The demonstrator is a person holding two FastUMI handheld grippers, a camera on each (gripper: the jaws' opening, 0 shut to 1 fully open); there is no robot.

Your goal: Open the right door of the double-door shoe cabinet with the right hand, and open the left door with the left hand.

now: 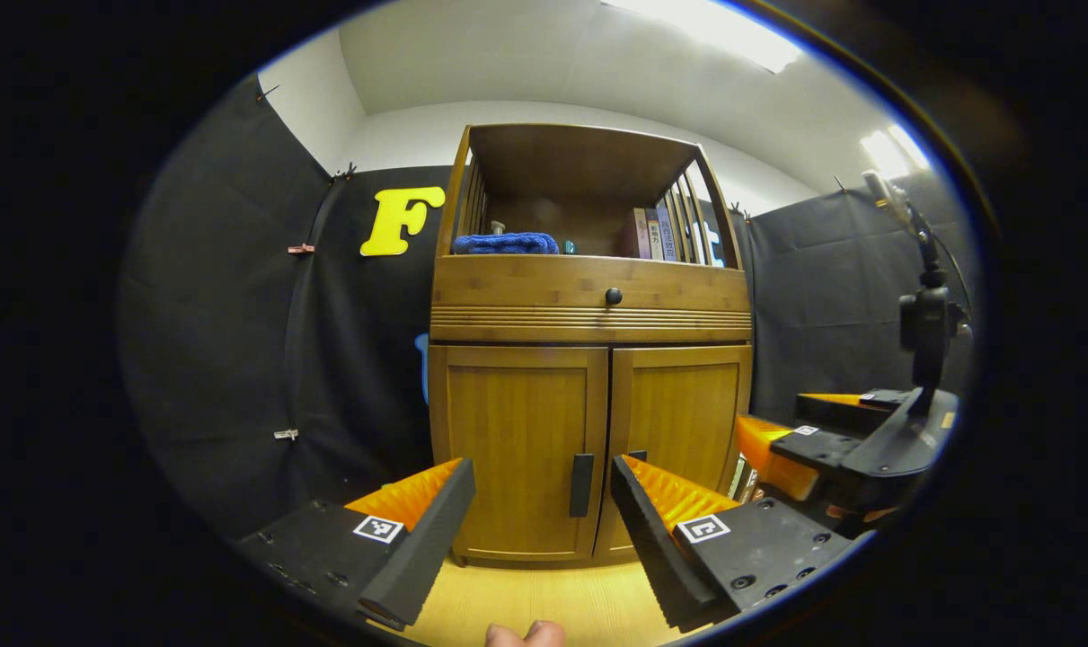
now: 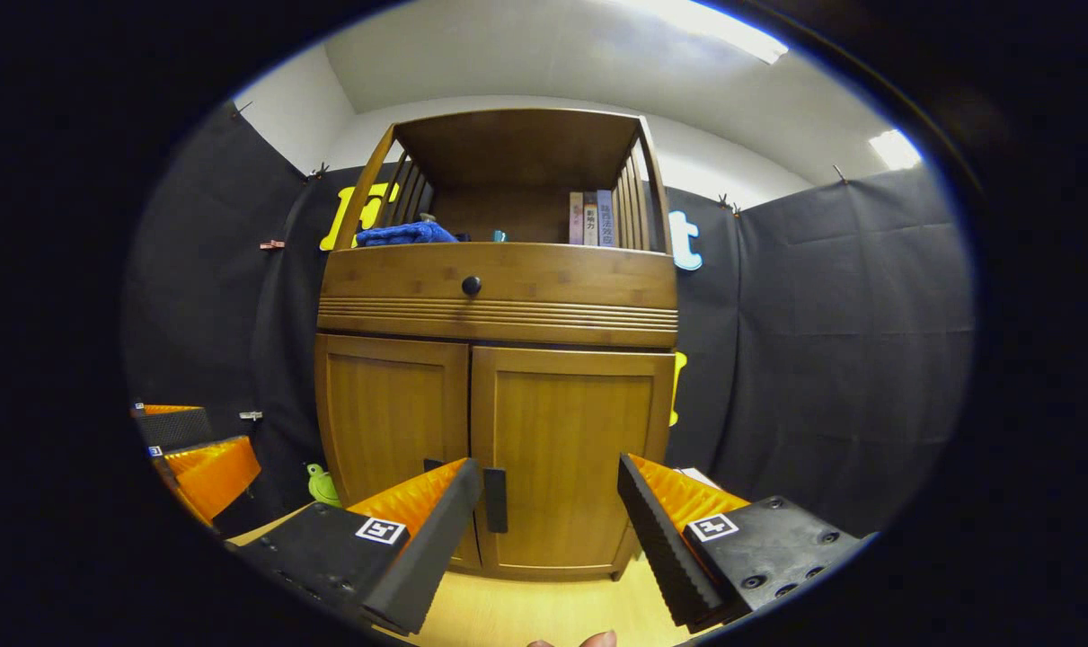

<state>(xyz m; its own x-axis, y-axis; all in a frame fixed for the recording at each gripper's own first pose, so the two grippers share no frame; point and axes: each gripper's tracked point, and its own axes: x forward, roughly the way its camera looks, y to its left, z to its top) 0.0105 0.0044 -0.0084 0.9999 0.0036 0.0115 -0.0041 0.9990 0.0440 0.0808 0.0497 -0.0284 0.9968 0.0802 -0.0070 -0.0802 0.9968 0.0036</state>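
A wooden shoe cabinet (image 1: 588,305) (image 2: 494,296) stands ahead with both lower doors closed. The left door (image 1: 517,449) (image 2: 391,422) has a dark vertical handle (image 1: 581,485) near the centre seam. The right door (image 1: 678,422) (image 2: 566,458) carries its own dark handle (image 2: 495,500). My left gripper (image 1: 544,485) is open, a short way in front of the left door's handle. My right gripper (image 2: 551,490) is open too, facing the right door, apart from it. The right gripper (image 1: 777,454) appears again at the right of the left gripper view, and the left gripper (image 2: 198,458) at the left of the right gripper view.
A drawer with a round knob (image 1: 613,296) (image 2: 471,286) sits above the doors. The open shelf holds a blue cloth (image 1: 506,243) (image 2: 406,234) and books (image 2: 591,218). A small green toy (image 2: 323,485) lies by the cabinet's left foot. Light wood floor (image 1: 544,602) runs before the cabinet.
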